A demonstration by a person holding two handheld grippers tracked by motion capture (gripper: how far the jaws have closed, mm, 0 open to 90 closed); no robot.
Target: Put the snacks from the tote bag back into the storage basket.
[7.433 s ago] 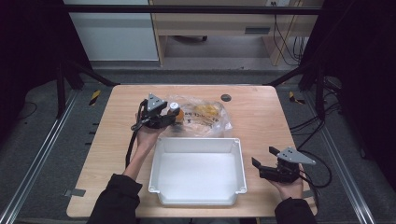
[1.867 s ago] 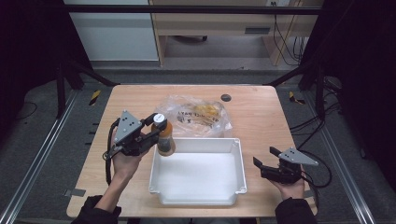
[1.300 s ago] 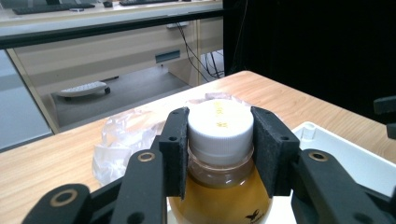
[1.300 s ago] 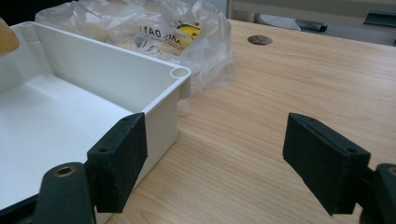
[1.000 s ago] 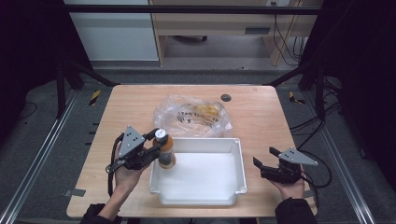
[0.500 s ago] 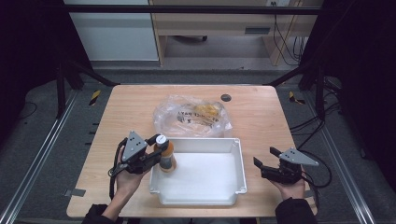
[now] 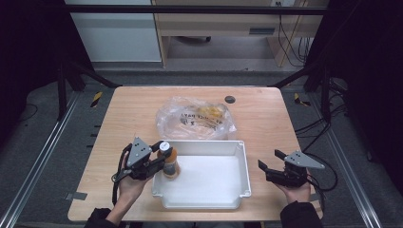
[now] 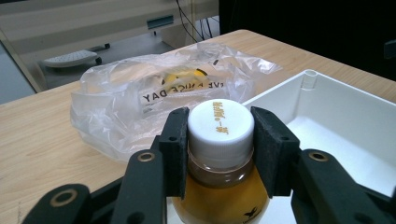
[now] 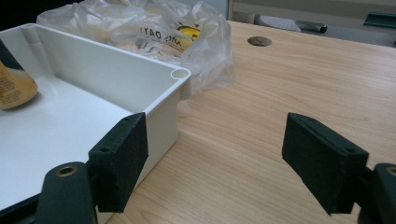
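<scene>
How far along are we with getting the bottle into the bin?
Done: the bottle is out of the plastic bag and inside the white bin. In hand: the left gripper clamps its cap. Left: release it. The right gripper waits open beside the bin.

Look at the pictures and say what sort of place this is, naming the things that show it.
Probably a lab or workshop set up for recording, not a home. A bare wooden table stands between metal rails, loose cables lie on the floor, and the person's hand holds a camera-bearing left gripper.
</scene>
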